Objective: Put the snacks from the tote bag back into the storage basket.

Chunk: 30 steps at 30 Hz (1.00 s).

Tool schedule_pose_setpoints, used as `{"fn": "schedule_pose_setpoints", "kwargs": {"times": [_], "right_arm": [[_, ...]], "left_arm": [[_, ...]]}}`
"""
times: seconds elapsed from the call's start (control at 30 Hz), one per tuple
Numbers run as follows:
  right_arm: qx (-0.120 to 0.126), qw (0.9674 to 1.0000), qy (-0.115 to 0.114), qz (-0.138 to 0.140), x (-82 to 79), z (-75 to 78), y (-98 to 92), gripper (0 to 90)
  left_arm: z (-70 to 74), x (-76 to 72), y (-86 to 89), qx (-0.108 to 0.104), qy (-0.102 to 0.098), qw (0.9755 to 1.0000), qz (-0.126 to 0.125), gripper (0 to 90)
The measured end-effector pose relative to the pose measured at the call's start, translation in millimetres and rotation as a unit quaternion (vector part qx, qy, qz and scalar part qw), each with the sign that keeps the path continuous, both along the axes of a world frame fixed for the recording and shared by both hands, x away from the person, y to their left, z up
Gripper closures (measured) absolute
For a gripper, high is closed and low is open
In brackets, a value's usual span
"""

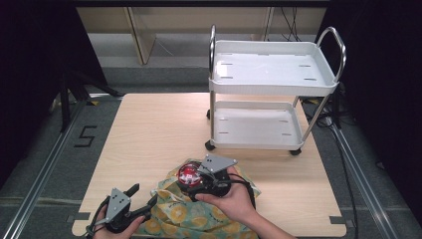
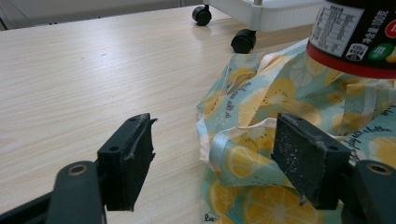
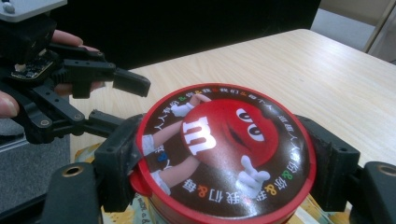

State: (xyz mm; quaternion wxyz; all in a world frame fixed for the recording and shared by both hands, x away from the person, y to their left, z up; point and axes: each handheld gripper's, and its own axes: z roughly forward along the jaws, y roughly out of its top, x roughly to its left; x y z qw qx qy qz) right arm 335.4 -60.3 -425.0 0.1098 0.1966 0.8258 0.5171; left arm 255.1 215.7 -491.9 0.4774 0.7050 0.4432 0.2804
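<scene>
A round candy tub with a red cartoon lid [image 3: 233,126] is clamped between the jaws of my right gripper [image 3: 224,161], which is shut on its sides. In the high view the tub [image 1: 187,173] hangs just over a lemon-print cloth bag [image 1: 199,215] lying at the table's front centre, with the right gripper [image 1: 195,179] above the bag. My left gripper [image 2: 217,161] is open at the bag's left edge, and a fold of the bag's rim [image 2: 233,140] lies between its jaws. The tub's dark label [image 2: 355,32] shows above the bag. The left gripper [image 1: 143,195] sits low near the front edge.
A white two-shelf cart [image 1: 268,74] with metal handles stands on the wooden table [image 1: 159,124] at the back right; its castors [image 2: 243,41] are close behind the bag. The table's left half is bare wood. Dark floor and rails surround the table.
</scene>
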Motion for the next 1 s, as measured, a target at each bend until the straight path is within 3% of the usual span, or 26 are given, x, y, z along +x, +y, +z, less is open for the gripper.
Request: {"fn": "schedule_pose_setpoints", "kwargs": {"times": [0.17,0.27,0.3,0.53,0.9,0.93,0.97,1.0], "right_arm": [[0.004,1.0,0.0,-0.002,1.0,2.2,-3.6,26.4],[0.004,1.0,0.001,-0.007,1.0,3.0,-5.5,26.4],[0.004,1.0,0.003,-0.006,1.2,3.3,-6.0,26.4],[0.004,0.9999,-0.005,-0.011,2.2,5.1,-9.3,26.4],[0.009,0.9999,0.002,-0.014,3.1,6.3,-10.9,26.4],[0.007,0.9998,-0.01,-0.013,4.0,6.9,-11.5,26.4],[0.006,0.9999,0.003,-0.015,2.9,7.8,-12.5,26.4],[0.006,0.9999,-0.001,-0.014,3.8,7.9,-12.8,26.4]], "left_arm": [[0.4,-0.1,0.6,0.0,0.0,1.0,0.001,28.3],[-0.8,0.8,-0.2,-0.013,-0.005,0.9999,0.001,28.3],[0.2,0.0,0.9,-0.001,0.002,1.0,0.003,28.3],[0.0,0.0,0.6,-0.003,0.001,1.0,0.003,28.3],[-0.6,0.7,1.2,-0.006,-0.001,1.0,0.0,28.3],[-0.4,0.4,1.1,-0.005,0.001,1.0,0.002,28.3],[-0.4,0.4,1.1,-0.005,0.0,1.0,0.002,28.3],[-0.4,0.5,1.1,-0.006,-0.001,1.0,0.001,28.3]]}}
